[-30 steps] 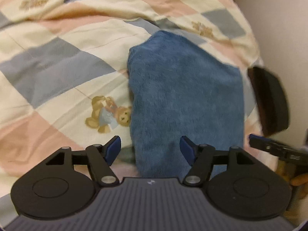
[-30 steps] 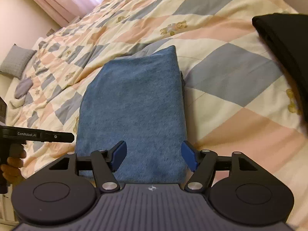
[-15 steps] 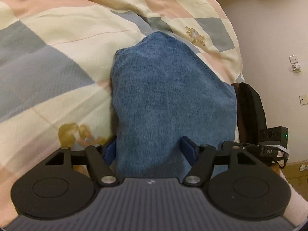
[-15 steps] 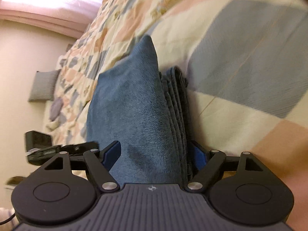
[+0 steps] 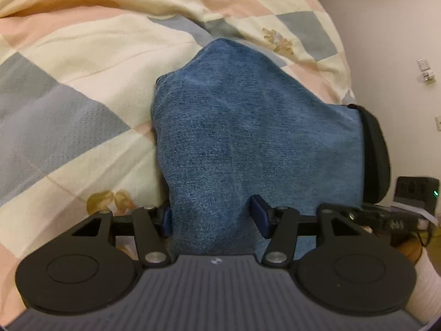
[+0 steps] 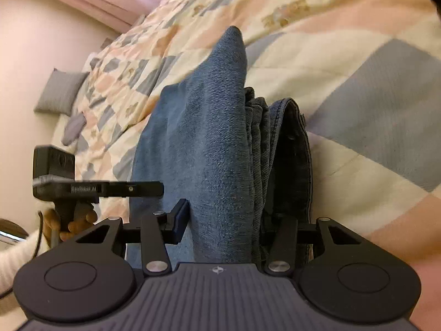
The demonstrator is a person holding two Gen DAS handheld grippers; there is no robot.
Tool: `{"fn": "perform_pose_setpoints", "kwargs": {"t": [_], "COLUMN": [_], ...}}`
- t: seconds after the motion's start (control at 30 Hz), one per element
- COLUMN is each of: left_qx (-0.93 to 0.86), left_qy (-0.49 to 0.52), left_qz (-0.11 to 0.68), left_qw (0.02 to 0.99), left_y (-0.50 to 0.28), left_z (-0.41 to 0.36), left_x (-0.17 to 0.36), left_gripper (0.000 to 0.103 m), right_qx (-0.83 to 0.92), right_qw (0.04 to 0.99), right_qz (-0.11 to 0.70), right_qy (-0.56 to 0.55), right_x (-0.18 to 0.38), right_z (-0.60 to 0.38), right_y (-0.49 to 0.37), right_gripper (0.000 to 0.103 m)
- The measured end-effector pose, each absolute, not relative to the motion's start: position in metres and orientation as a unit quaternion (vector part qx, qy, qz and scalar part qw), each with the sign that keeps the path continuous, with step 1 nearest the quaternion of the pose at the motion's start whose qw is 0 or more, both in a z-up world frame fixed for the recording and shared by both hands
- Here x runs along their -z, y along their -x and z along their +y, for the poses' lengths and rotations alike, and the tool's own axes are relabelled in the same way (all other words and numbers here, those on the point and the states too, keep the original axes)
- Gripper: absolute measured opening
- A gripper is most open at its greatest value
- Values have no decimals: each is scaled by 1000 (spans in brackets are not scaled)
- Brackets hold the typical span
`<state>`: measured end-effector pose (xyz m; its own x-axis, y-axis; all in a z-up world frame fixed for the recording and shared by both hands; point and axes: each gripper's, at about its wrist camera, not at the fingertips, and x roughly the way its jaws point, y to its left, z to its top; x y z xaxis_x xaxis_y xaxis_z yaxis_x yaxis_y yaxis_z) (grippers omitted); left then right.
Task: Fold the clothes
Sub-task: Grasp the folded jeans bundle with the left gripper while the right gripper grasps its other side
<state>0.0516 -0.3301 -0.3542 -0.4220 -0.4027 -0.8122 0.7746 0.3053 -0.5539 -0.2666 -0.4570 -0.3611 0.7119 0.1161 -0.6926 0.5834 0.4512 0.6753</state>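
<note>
While both tongs close, the folded blue jeans [image 5: 248,143] sit between each pair of jaws — left gripper [image 5: 212,218] and right gripper [image 6: 223,220] both clamped on the near edge, bulk running toward 12 o'clock.

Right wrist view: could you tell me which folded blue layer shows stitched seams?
The darker denim layer on the right, next to the quilt; the lighter layer left of it is fuzzy, with no visible stitching.
</note>
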Motion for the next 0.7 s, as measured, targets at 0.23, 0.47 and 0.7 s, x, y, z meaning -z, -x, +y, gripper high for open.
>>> {"fn": "perform_pose_setpoints", "kwargs": {"t": [0.23, 0.47, 0.7], "left_qx": [572, 577, 614], "left_qy": [-172, -163, -183], "left_qz": [611, 624, 623], "left_qw": [519, 501, 448], "left_y": [-47, -56, -63], "left_z": [-338, -340, -352], "left_x": [358, 366, 364], "left_gripper": [61, 64, 53], "right_qx": [164, 163, 125], "right_qw": [750, 738, 734], "right_qz": [317, 293, 257], "right_qy": [-557, -586, -616], "right_x": [391, 413, 423], "right_z": [-487, -497, -492], "right_y": [295, 312, 305], "right_gripper": [63, 74, 49]}}
